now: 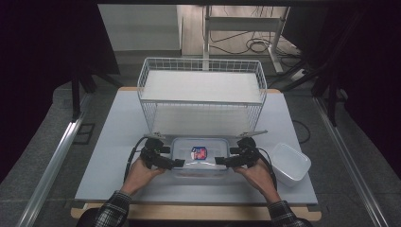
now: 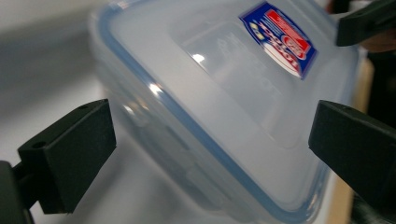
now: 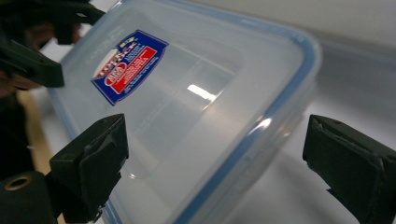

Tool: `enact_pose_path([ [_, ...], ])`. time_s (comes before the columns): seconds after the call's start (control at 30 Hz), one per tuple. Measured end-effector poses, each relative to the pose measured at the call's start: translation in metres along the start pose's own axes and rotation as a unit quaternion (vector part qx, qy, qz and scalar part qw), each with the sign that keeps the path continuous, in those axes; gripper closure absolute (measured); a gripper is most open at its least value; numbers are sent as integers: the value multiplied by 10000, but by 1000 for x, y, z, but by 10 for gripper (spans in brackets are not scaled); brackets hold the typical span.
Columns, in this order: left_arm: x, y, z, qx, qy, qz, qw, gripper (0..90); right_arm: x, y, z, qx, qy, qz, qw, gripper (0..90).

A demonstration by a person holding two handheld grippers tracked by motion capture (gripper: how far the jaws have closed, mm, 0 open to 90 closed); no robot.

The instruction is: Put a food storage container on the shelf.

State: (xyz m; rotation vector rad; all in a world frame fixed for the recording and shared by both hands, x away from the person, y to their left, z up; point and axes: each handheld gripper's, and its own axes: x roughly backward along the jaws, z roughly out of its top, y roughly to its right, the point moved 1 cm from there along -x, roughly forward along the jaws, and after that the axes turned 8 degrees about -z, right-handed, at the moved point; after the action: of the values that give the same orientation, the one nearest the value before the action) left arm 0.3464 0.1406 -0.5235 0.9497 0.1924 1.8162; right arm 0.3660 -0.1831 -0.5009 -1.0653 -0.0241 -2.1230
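While the lidded box [image 1: 199, 157] is sitting at table [image 1: 113, 142] front, 6 o'clock of the wire basket [image 1: 201, 90], it is being flanked by the left gripper [image 1: 176, 163] and right gripper [image 1: 218, 161], jaws wide, nothing gripped; lifting is judged pending.

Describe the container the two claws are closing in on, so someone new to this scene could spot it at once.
On the pale grey table, just in front of the white wire basket, sits a clear rectangular plastic box between the left claw and the right claw. Unlike the open white tub to its right, it has a blue-rimmed lid with a blue-and-red sticker.
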Motion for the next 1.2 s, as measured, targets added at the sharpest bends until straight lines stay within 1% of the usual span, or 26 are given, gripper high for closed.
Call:
enact_pose_path([
  [0.03,-2,-1,0,66,-16,-132,9999,9,-2,1,0,-43,-27,71,10000,75],
  [0.07,-4,-2,-1,145,-36,-193,9997,3,-3,2,0,-127,-61,186,9997,84],
  [0.1,-4,-3,-1,219,-38,-240,9995,0,-6,2,-1,-207,-115,279,9993,69],
  [0.13,-3,-4,-2,285,-70,-282,9992,0,-7,3,-1,-297,-170,329,9989,68],
  [0.17,-3,-4,-2,285,-70,-282,9992,6,-7,4,-2,-390,-216,380,9983,75],
  [0.2,-2,-4,-2,389,-120,-311,9987,15,-7,5,-2,-456,-272,434,9976,86],
  [0.27,0,-3,-2,473,-170,-314,9982,39,-6,7,-3,-603,-374,523,9961,110],
  [0.33,4,0,-3,464,-139,-278,9984,84,-3,7,-4,-645,-487,544,9952,138],
  [0.37,4,0,-3,464,-139,-278,9984,105,-1,6,-4,-614,-511,530,9954,159],
  [0.4,9,0,-6,566,-51,-293,9980,136,1,5,-4,-581,-517,514,9956,194],
  [0.43,9,0,-6,566,-51,-293,9980,168,1,5,-4,-581,-517,514,9956,194],
  [0.47,14,3,-10,504,54,-332,9982,204,8,2,-6,-493,-495,488,9964,244],
  [0.5,18,5,-11,475,125,-311,9983,227,10,2,-7,-520,-445,477,9965,283],
  [0.53,20,7,-13,487,179,-318,9981,281,14,3,-8,-608,-380,520,9961,342],
  [0.6,27,10,-18,470,344,-367,9976,365,22,6,-11,-691,-245,639,9953,426],
  [0.63,30,12,-22,488,428,-394,9971,401,24,6,-12,-710,-187,683,9950,447],
  [0.67,31,14,-24,513,483,-398,9967,432,27,6,-15,-788,-109,720,9942,473],
  [0.7,31,14,-24,513,483,-398,9967,445,27,6,-15,-788,-109,720,9942,473],
  [0.73,32,17,-26,453,515,-342,9971,453,29,3,-18,-851,-25,699,9939,484],
  [0.83,32,19,-26,508,567,-300,9966,463,31,0,-19,-812,17,623,9948,487],
  [0.87,32,20,-27,552,648,-282,9960,466,33,-3,-20,-773,21,535,9956,490],
  [0.9,32,20,-27,552,648,-282,9960,469,34,-4,-20,-748,26,510,9959,493],
  [0.93,33,21,-26,574,734,-235,9954,477,34,-5,-21,-745,56,493,9960,502],
  [1.07,34,23,-26,556,817,-119,9950,490,36,-6,-21,-754,238,468,9958,522],
  [1.17,33,23,-25,598,866,-93,9944,490,36,-7,-21,-689,332,388,9963,522],
  [1.2,33,23,-25,570,885,-118,9944,490,37,-8,-21,-660,382,360,9964,522],
])
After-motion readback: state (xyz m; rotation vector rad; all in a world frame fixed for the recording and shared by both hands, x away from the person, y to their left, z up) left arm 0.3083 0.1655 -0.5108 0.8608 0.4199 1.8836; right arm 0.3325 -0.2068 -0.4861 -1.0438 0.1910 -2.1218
